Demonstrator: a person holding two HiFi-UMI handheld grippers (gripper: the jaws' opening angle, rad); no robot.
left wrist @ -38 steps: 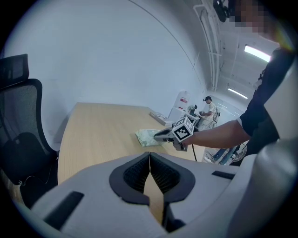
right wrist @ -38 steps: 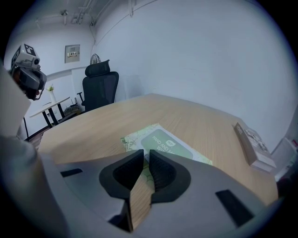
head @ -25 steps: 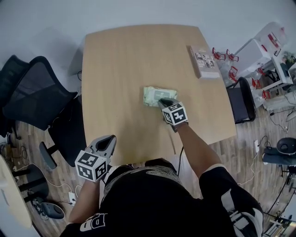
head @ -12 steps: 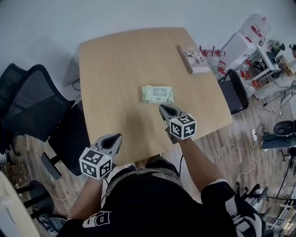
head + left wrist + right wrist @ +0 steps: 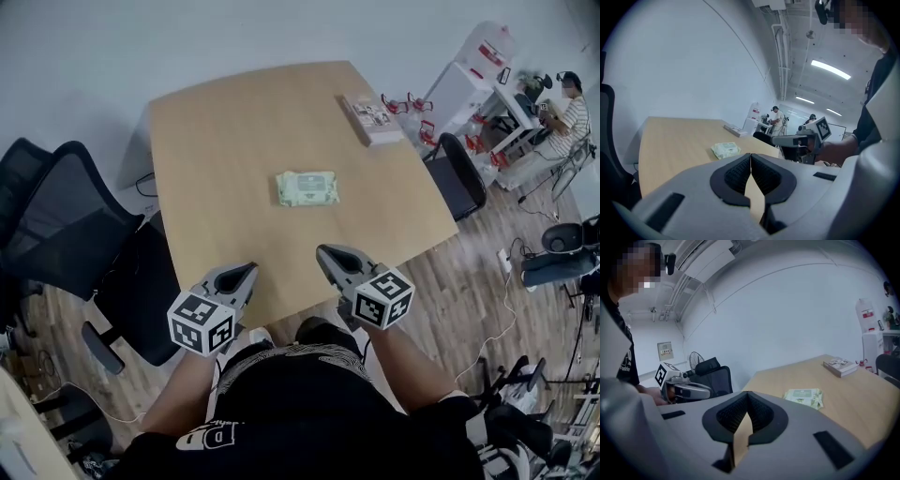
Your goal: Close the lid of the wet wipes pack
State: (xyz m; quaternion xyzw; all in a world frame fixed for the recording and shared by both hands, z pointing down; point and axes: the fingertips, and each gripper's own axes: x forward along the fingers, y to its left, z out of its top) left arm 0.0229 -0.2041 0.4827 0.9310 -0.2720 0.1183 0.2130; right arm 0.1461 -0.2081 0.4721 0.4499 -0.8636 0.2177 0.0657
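The pale green wet wipes pack (image 5: 307, 187) lies flat in the middle of the wooden table (image 5: 225, 141), and its lid looks flat on top. It also shows as the pack (image 5: 725, 150) in the left gripper view and the pack (image 5: 804, 396) in the right gripper view. My right gripper (image 5: 324, 251) hovers at the table's near edge, well short of the pack. Its jaws are closing the last bit, the pads meet, and nothing is between them. My left gripper (image 5: 247, 270) hangs beside it, off the near edge, shut and empty.
A book (image 5: 372, 119) lies at the table's far right corner. Black office chairs (image 5: 66, 225) stand to the left and another chair (image 5: 455, 173) to the right. White shelving with red clips (image 5: 469, 94) and people stand beyond the table on the right.
My right gripper has drawn back from the pack towards me and risen, its jaws closing. The left gripper has lifted a little. The pack has stayed in place.
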